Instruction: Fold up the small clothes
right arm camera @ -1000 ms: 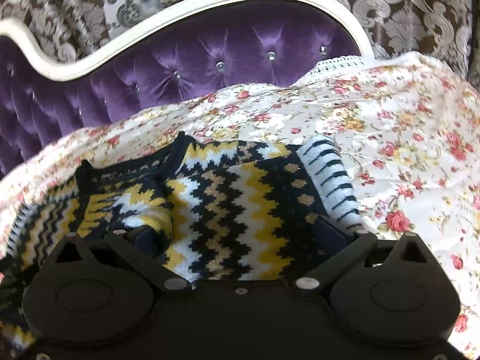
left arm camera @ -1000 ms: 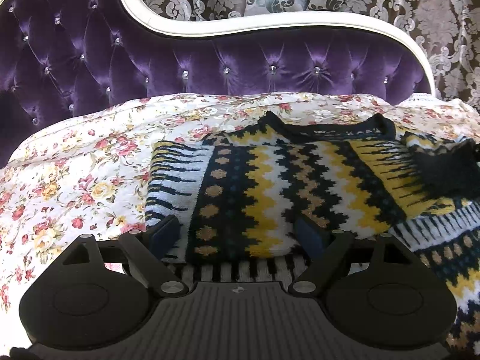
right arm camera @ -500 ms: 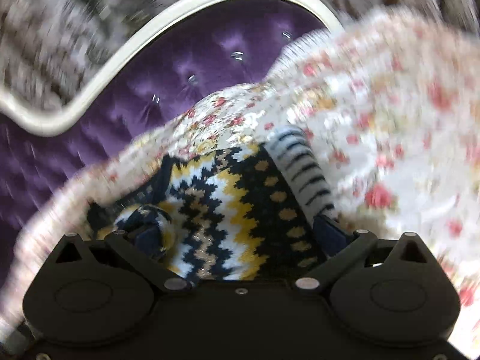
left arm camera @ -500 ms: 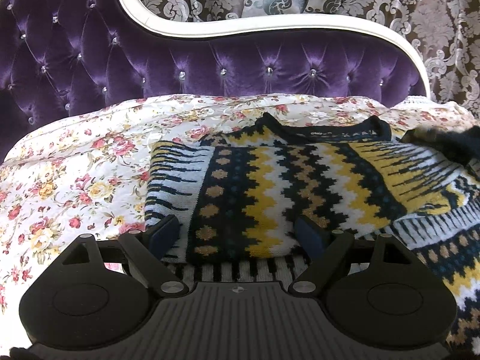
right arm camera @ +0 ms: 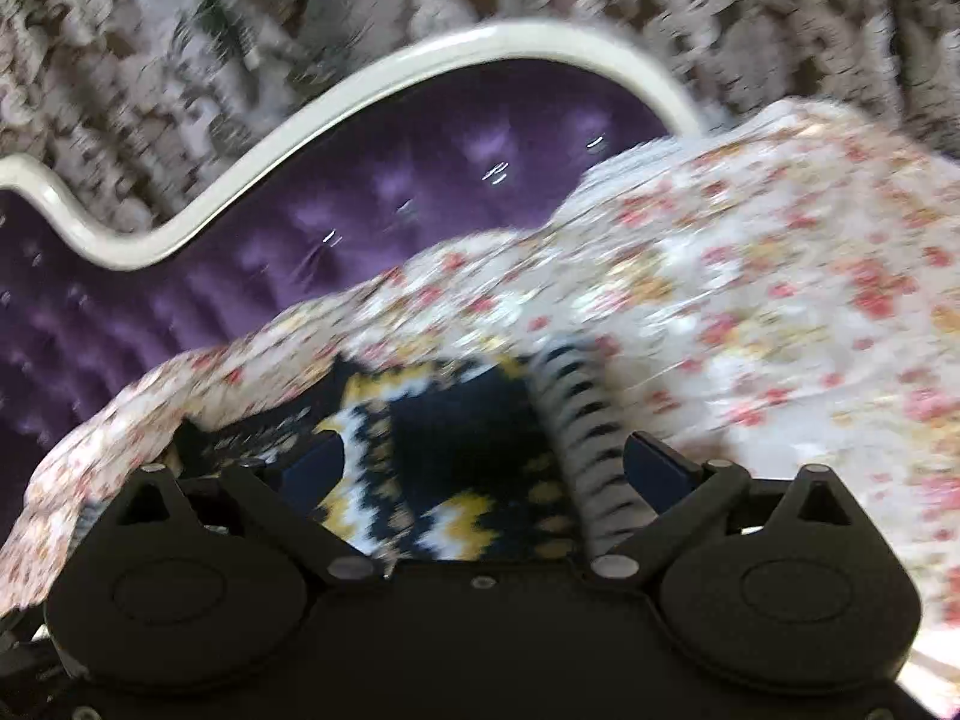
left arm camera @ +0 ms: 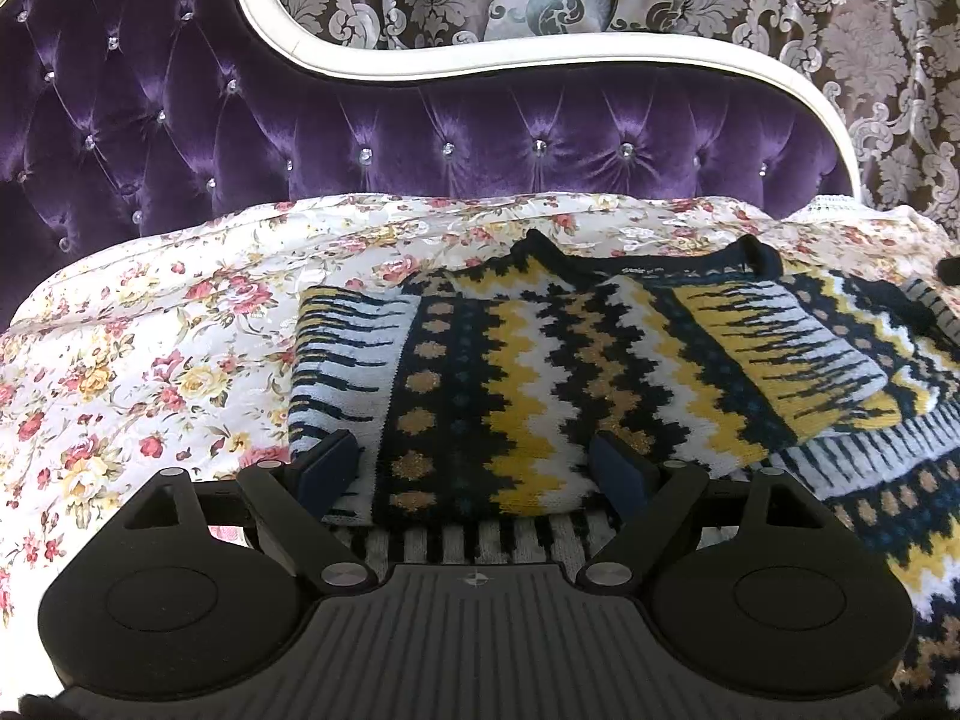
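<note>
Left tongs (left arm camera: pixel 474 465): fingers spread wide, gripping nothing; they sit low at the bottom centre of the left wrist view, level and pointed toward the headboard (left arm camera: pixel 420 120), straddling the near fold of the sweater (left arm camera: pixel 516 372). Right tongs (right arm camera: pixel 483 465): likewise parted, nothing pinched between the pads; knit fills the gap between them, but the right wrist view is smeared by motion, so contact cannot be confirmed; that view is tilted, which suggests a rolled wrist.

The sweater lies on the floral bedspread (left arm camera: pixel 150 360), across the centre and right of the left view; its left side is already turned in, and a sleeve (left arm camera: pixel 780 348) lies folded diagonally across the body at centre right; the collar (left arm camera: pixel 660 267) sits toward the headboard.

Handling, as judged: a thick patterned knit, soft and limp, moderately light, not slippery, not fragile; it will sag and stretch if lifted by one point; best taken at the ribbed hem (left arm camera: pixel 480 540) or a doubled edge, both corners together.
</note>
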`<state>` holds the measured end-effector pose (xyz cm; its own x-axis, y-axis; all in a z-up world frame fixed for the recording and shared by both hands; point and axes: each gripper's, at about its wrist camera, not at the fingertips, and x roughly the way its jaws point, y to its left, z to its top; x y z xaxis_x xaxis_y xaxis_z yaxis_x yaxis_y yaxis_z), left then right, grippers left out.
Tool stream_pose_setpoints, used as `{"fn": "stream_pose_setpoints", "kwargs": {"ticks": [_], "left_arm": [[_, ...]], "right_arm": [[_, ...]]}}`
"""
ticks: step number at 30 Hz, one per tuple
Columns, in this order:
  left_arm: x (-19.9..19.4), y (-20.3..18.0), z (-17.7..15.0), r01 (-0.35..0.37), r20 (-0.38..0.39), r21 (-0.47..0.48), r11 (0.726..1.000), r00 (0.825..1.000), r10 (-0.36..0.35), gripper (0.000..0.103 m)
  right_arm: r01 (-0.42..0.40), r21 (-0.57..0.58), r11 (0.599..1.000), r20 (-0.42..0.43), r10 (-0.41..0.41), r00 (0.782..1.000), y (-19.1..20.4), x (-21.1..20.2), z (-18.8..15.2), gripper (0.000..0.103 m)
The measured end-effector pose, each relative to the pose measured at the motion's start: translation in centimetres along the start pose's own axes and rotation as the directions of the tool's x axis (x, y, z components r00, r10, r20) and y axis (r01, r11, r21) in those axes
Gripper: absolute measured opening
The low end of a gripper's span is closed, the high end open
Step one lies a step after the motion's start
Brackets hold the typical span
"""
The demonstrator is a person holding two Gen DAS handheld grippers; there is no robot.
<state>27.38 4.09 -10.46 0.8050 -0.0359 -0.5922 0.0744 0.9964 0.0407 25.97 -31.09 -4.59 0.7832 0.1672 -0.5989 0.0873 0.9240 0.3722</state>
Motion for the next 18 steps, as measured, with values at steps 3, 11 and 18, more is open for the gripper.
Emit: {"fn": "stream_pose_setpoints", "kwargs": {"ticks": [3, 11, 18], "left_arm": [[0.0, 0.0, 0.0, 0.000, 0.001, 0.000, 1.000, 1.000, 0.000, 0.083], [-0.2, 0.1, -0.1, 0.003, 0.008, -0.001, 1.000, 1.000, -0.003, 0.083], [-0.7, 0.5, 0.6, 0.036, -0.001, 0.015, 0.999, 0.999, -0.036, 0.083]], "right_arm": [[0.013, 0.006, 1.000, -0.033, -0.013, 0.999, -0.1, 1.9, -0.3, 0.091], [-0.024, 0.014, 1.000, -0.019, 0.024, 1.000, -0.5, 2.9, -0.4, 0.040], [-0.051, -0.017, 0.999, 0.011, 0.051, 0.999, 0.4, 1.1, 0.0, 0.017]]}}
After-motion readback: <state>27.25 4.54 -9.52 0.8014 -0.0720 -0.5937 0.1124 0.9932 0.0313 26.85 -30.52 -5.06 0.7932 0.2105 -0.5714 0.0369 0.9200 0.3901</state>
